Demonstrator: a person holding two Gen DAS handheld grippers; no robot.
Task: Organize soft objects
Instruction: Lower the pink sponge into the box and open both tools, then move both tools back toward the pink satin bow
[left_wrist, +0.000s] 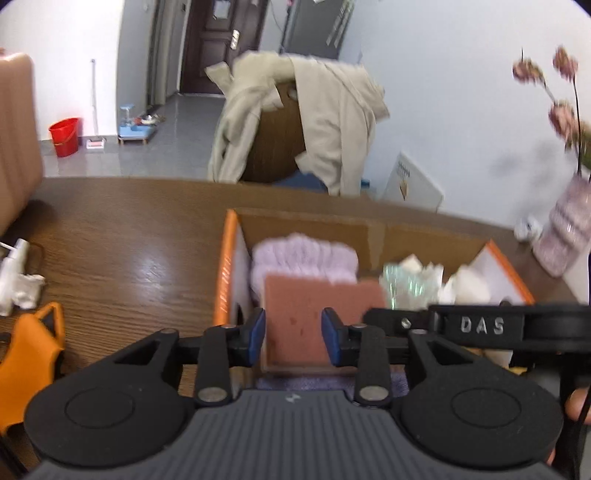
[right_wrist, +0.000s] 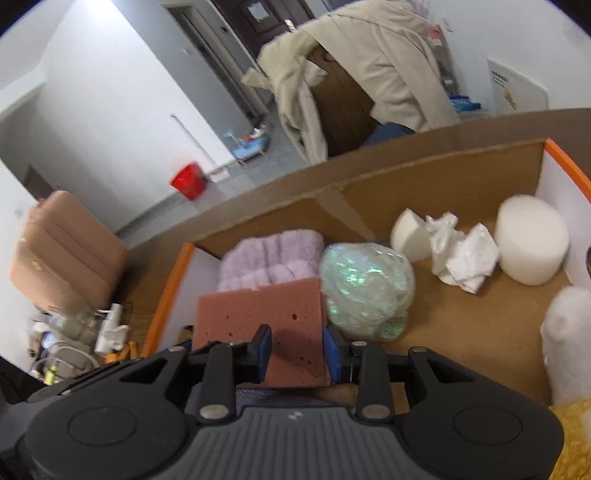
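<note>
- Pink sponge (right_wrist: 258, 314): being placed in cardboard box (right_wrist: 461, 332), beside lilac towel (right_wrist: 269, 258).
- Right gripper (right_wrist: 295, 347): being held apart, astride sponge.
- Left gripper (left_wrist: 293, 332): likewise apart.
- Next: withdrawal judged due.

1. Setting: a lived-in home interior, seen across a wood-grain counter (left_wrist: 122, 229).
2. A beige coat (left_wrist: 332, 122) hangs over a chair back behind the counter.
3. A grey tiled floor leads down a hallway to a dark entrance door (left_wrist: 218, 40).
4. Cleaning gear stands by the wall: a red bucket (left_wrist: 65, 136) and a mop (left_wrist: 94, 107).
5. A pink suitcase (right_wrist: 62, 254) and a vase of flowers (left_wrist: 565, 225) sit at the counter's ends.
</note>
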